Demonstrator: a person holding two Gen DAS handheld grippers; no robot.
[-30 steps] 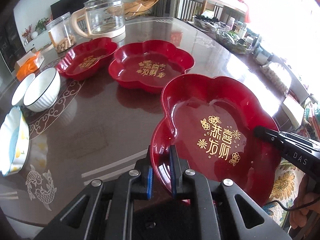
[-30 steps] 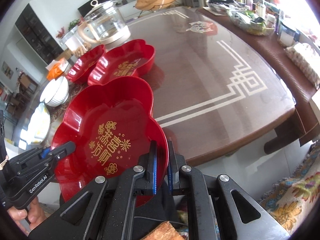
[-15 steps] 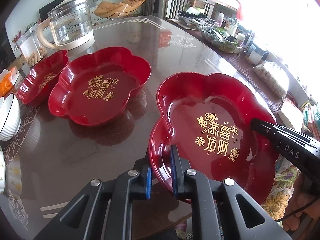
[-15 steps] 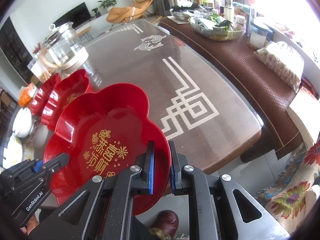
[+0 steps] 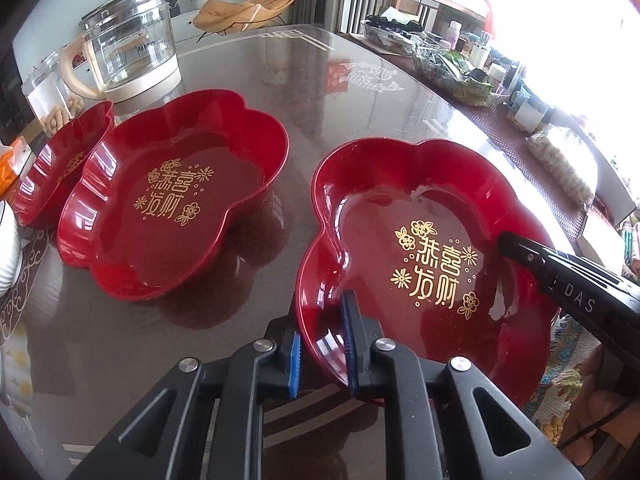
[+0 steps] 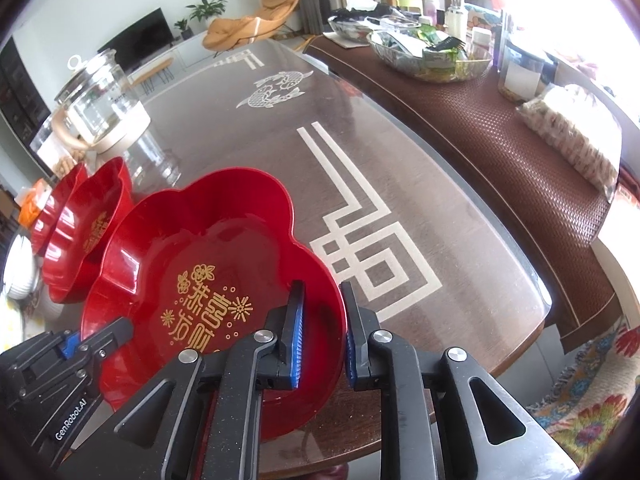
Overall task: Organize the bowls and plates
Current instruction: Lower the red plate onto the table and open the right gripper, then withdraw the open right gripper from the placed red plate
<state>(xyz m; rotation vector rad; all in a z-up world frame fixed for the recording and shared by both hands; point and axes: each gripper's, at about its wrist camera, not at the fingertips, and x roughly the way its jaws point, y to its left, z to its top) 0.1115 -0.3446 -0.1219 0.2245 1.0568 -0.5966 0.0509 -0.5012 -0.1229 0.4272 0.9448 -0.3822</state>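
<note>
So the big glossy brown counter (image 5: 328,80) with the white line pattern and fish motif takes up most of both views. A woven brown runner (image 6: 520,152) lies along its far side, loaded with baskets, jars and bottles too cluttered to sort out.

On the counter sits a row of red flower-shaped plates with gold lettering. The nearest red plate (image 5: 400,216) is down on the counter close to the near edge, with part of it sticking out past that edge. Just beside it, apart by a small gap, is the second red plate (image 5: 180,184), and the third red plate (image 5: 60,160) overlaps or touches that one on its far side, can't tell which.

Behind those stands a glass kettle (image 5: 128,52) on a cream base, with a clear jar of nuts (image 5: 52,96) next to it. At the left edge there's a sliver of a white ribbed bowl (image 5: 8,256).

Now the tongs: the left tongs (image 5: 322,354) straddle the near rim of the nearest red plate, and the jaws are opening, the blue pads spread with the rim loose between them, not squeezed. Same story with the right tongs (image 6: 322,334) on the opposite rim: opening, one pad inside the plate, one outside, and a visible gap on each side.
</note>
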